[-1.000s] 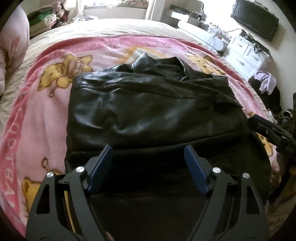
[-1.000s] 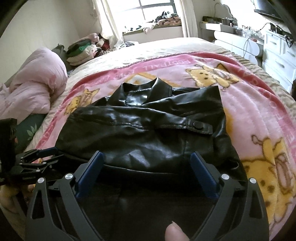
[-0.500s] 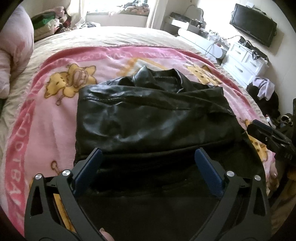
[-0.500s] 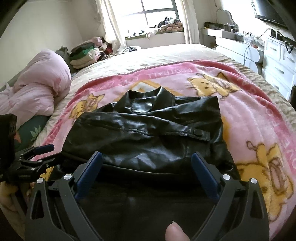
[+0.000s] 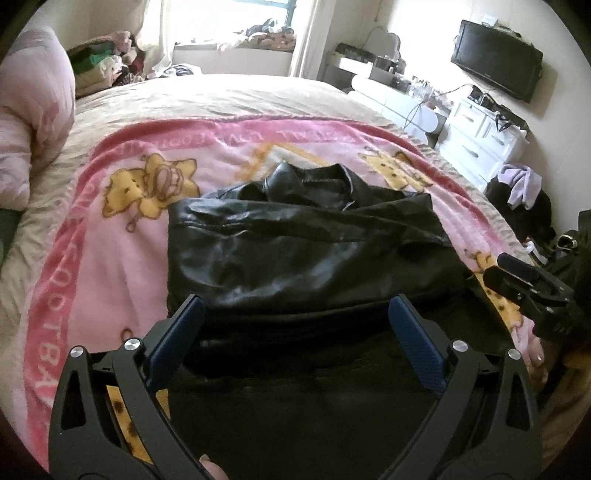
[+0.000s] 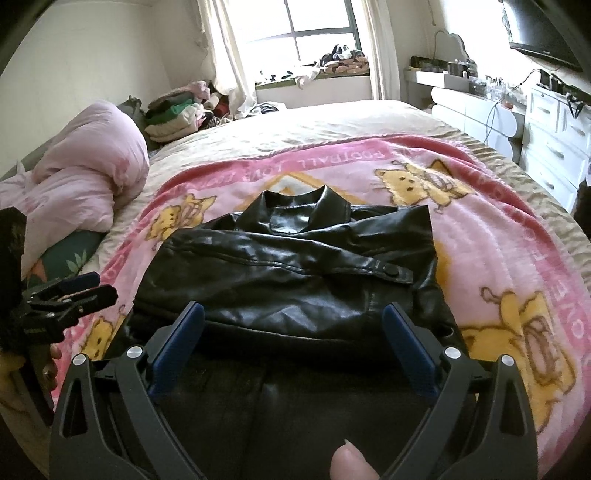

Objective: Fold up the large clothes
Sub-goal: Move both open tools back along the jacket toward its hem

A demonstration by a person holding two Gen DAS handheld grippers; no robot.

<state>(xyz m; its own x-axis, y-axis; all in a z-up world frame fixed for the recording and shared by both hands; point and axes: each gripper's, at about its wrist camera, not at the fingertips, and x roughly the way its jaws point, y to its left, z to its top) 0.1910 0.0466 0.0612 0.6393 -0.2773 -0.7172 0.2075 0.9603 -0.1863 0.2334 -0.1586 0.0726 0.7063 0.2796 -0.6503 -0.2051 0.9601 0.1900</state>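
Left wrist view: the left gripper (image 5: 295, 325) hovers level over the near hem of the black leather jacket (image 5: 295, 243), jaws spread wide and empty. The jacket lies folded on the pink blanket (image 5: 92, 266); the right gripper (image 5: 517, 273) sits beside the jacket's right edge.

Right wrist view: the right gripper (image 6: 293, 332), jaws likewise spread and empty, hovers over the jacket (image 6: 288, 273). A pink duvet (image 6: 81, 184) lies left of the jacket.

jacket (image 5: 303, 258) hem shadowed, television (image 6: 543, 33) cut off
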